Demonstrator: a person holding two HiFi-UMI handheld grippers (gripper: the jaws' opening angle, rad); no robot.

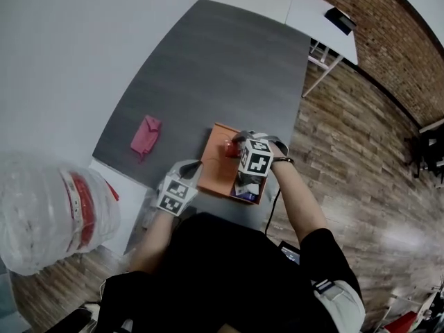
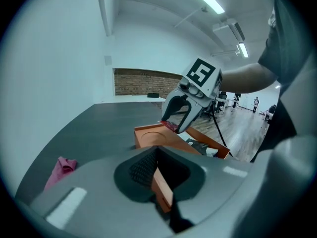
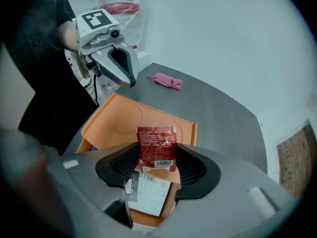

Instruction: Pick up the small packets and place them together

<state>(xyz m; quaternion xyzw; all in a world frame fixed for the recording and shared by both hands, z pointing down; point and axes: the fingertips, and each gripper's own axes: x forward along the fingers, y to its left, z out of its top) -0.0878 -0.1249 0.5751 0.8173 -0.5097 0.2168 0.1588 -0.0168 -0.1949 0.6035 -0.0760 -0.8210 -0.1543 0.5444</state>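
- We find the right gripper [image 3: 157, 168] clamped on a red packet [image 3: 156, 144]. Its jaws stand wide, one at each side edge of the packet.
- The red packet stands upright between the jaws, printed face and barcode towards the gripper's camera. It is held clear above the orange tray [image 3: 106, 120].
- In the right gripper view a white printed packet [image 3: 146, 195] lies in the tray directly under the gripper, at 6 o'clock from the red packet. We note further dark items beside it but cannot identify them.
- We find the left gripper [image 2: 157, 172] closed on a thin orange slab [image 2: 163, 192] of the tray's colour. We cannot tell whether this is the tray's own wall.
- In the head view the left gripper sits at 8 o'clock from the tray, just beside its near left corner. The right gripper is over the tray's middle.
- The tray rests on the dark grey surface [image 1: 208, 61], at the edge nearest the person. A round recess shows in its bare floor.
- A pink cloth [image 1: 146, 136] lies crumpled on the surface at 9 o'clock from the tray in the head view, well apart from it.
- A clear plastic container [image 1: 52, 210] with a red label stands off the surface at 8 o'clock from the tray.
- A wooden floor [image 1: 361, 158] runs at 3 o'clock, with a brick wall [image 1: 388, 40] at 1 o'clock.
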